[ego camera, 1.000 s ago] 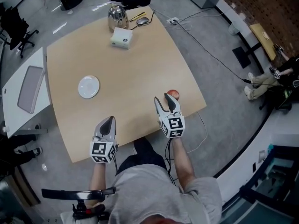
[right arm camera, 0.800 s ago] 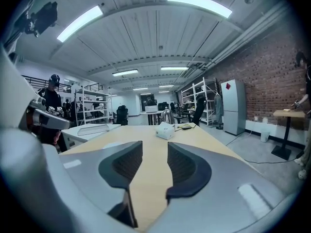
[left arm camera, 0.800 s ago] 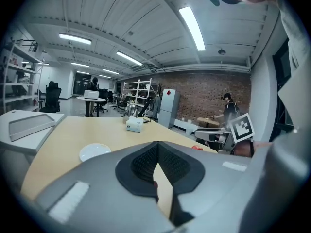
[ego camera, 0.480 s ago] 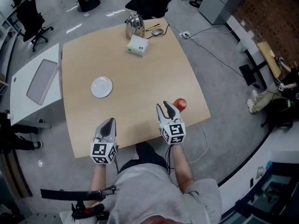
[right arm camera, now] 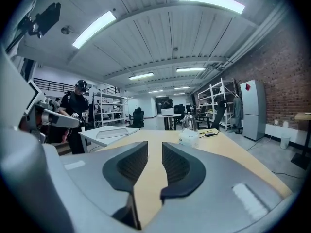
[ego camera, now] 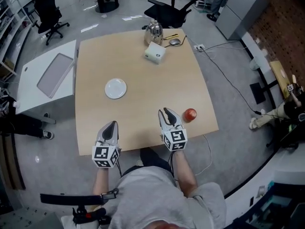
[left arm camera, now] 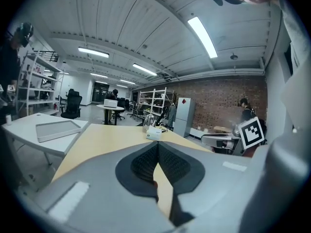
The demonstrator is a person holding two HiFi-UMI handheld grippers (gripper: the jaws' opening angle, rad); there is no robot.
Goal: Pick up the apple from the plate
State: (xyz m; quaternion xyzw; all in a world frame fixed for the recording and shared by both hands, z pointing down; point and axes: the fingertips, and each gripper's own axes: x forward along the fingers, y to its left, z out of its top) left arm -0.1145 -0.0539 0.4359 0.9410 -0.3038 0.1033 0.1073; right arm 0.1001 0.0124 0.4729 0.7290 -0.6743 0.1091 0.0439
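A red apple [ego camera: 190,114] lies on the bare wooden table [ego camera: 143,99], close to its right edge. The white plate [ego camera: 115,88] stands empty at the table's middle left. My right gripper [ego camera: 167,114] hovers over the near edge, just left of the apple and apart from it. Its jaws have just been closing to a narrow gap with nothing between them [right arm camera: 154,159]. My left gripper [ego camera: 110,126] is at the near edge, below the plate, its pads [left arm camera: 146,161] touching and holding nothing. Neither gripper view shows the apple.
At the table's far end stand a metal kettle [ego camera: 153,31], a white box [ego camera: 156,52], and a mouse [ego camera: 175,42]. A white side table with a grey tray [ego camera: 53,75] adjoins the left edge. Office chairs [ego camera: 171,11] stand behind; a cable [ego camera: 228,75] runs across the floor on the right.
Both grippers have drawn back toward the table's near edge. The right gripper's tips, earlier right beside the apple, are now apart from it, and its jaws have narrowed.
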